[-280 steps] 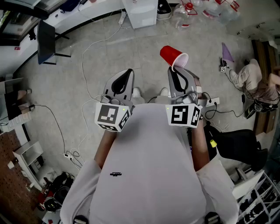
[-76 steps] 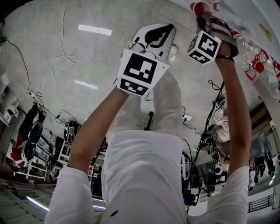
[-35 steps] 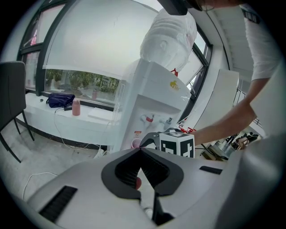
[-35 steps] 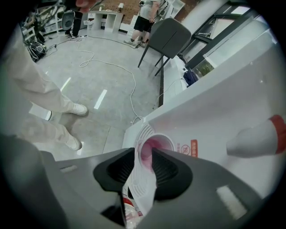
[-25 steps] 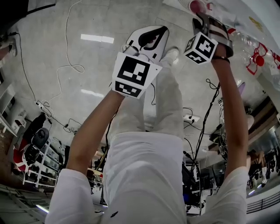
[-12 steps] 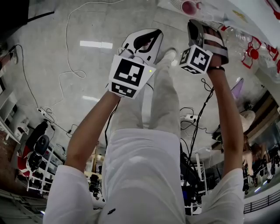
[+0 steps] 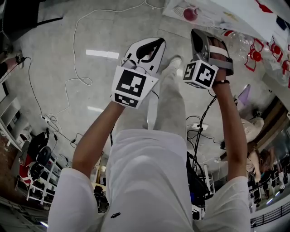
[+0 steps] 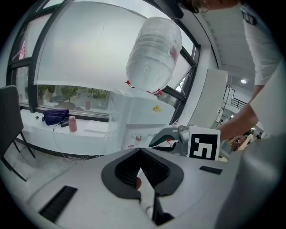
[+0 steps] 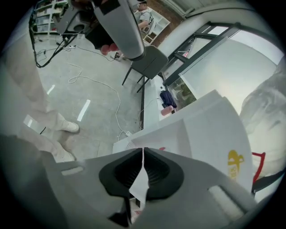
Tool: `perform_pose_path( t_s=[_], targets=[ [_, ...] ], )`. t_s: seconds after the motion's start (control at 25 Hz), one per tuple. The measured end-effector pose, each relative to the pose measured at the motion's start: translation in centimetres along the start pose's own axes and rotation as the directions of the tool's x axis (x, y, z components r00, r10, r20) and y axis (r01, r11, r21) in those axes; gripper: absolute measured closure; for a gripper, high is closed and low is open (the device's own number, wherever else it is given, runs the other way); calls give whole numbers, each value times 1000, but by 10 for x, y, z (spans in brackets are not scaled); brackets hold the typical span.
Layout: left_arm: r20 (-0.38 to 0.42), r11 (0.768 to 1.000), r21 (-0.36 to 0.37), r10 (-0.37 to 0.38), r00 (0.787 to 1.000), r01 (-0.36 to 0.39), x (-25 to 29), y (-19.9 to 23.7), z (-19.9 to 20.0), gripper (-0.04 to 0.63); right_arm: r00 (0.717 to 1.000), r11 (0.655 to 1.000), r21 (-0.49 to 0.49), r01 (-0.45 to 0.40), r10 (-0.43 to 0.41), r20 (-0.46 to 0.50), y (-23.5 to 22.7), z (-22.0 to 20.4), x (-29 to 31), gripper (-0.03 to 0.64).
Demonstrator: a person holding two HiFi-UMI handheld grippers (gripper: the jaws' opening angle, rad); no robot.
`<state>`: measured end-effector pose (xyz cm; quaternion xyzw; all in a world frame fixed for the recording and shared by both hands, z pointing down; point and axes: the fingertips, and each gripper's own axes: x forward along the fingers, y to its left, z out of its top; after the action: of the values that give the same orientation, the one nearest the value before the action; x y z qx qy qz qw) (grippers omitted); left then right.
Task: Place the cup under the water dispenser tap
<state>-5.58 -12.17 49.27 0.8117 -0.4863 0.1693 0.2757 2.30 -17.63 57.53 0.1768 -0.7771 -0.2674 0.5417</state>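
No legible text, yellow emblem (image 9: 233,162) on white dispenser (image 9: 205,129) unreadable

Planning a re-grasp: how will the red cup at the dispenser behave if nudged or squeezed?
The cup looks small and disposable, so it is probably light and easy to crush. It seems to stand free, mouth up, on the dispenser ledge, so a nudge could slide or tip it. Whether it holds water isn't visible.

Grey floor (image 7: 50,50) carries a looping white cable (image 7: 78,80) and a power strip (image 7: 200,127).
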Motion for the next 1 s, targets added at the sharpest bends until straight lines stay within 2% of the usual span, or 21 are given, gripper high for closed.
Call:
perform_pose_path(
  t_s=[0.4, 0.68, 1.0],
  targets=[
    [63, 1000, 17, 23, 998, -24, -45, -19, 39, 594, 995, 997, 26, 74, -76, 69, -31, 31, -81, 595],
    [132, 999, -45, 32, 991, -26, -82, -31, 76, 594, 980, 982, 100, 158, -169, 102, -66, 46, -149, 603],
    [224, 998, -25, 56, 973, -52, -124, -43, 122, 594, 955, 946, 212, 246, -274, 116, -104, 53, -219, 606]
  ],
)
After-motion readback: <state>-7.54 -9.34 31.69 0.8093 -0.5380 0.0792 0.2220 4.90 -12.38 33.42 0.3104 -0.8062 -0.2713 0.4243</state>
